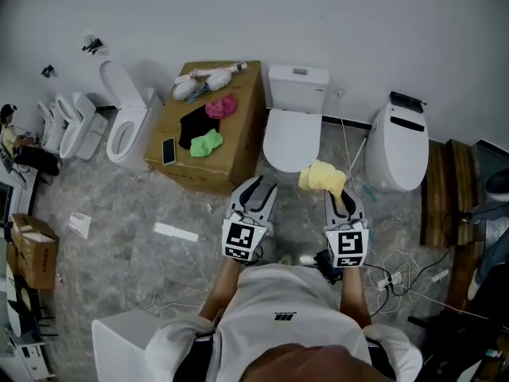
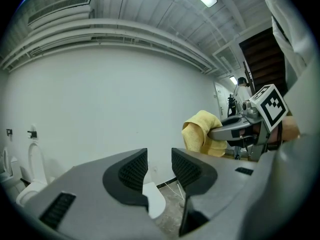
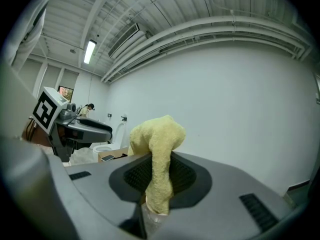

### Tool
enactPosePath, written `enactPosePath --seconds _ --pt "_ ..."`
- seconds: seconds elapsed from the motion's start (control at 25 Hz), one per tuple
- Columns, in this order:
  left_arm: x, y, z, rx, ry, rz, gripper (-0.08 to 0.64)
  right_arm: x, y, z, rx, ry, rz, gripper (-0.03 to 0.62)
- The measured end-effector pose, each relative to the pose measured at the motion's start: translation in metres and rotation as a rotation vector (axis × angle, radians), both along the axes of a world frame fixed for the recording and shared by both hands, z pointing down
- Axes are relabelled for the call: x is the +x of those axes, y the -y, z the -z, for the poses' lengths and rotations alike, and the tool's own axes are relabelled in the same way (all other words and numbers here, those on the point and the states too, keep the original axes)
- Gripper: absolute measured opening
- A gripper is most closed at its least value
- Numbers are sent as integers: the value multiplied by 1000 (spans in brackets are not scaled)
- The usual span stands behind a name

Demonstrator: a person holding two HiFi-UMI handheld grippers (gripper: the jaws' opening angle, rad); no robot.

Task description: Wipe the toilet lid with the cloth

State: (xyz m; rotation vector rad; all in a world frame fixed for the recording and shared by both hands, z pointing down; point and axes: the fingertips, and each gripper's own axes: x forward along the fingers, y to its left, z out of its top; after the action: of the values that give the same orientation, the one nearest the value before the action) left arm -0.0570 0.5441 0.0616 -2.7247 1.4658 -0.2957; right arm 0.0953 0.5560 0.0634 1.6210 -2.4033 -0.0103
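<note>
The white toilet (image 1: pixel 293 138) stands against the back wall with its lid closed. My right gripper (image 1: pixel 340 197) is shut on a yellow cloth (image 1: pixel 322 177), held in the air near the lid's front right edge. In the right gripper view the cloth (image 3: pixel 157 134) bulges up out of the jaws of that gripper (image 3: pixel 160 176). My left gripper (image 1: pixel 255 185) hovers near the lid's front left, open with a narrow gap and nothing in it. The left gripper view shows its gripper (image 2: pixel 160 169), with the cloth (image 2: pixel 200 131) to the right.
A cardboard box (image 1: pixel 238 146) left of the toilet carries pink, green and black cloths and a phone (image 1: pixel 169 150). A second toilet (image 1: pixel 398 146) stands to the right, and another with its lid raised (image 1: pixel 127 126) to the left. Cables (image 1: pixel 398 273) lie on the floor.
</note>
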Motion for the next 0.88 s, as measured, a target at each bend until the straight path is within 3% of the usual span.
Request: enactPosePath --seconds 0.88 --pt "-29 156 -15 -30 -11 -82 155 -29 147 -9 -32 -22 -71 89"
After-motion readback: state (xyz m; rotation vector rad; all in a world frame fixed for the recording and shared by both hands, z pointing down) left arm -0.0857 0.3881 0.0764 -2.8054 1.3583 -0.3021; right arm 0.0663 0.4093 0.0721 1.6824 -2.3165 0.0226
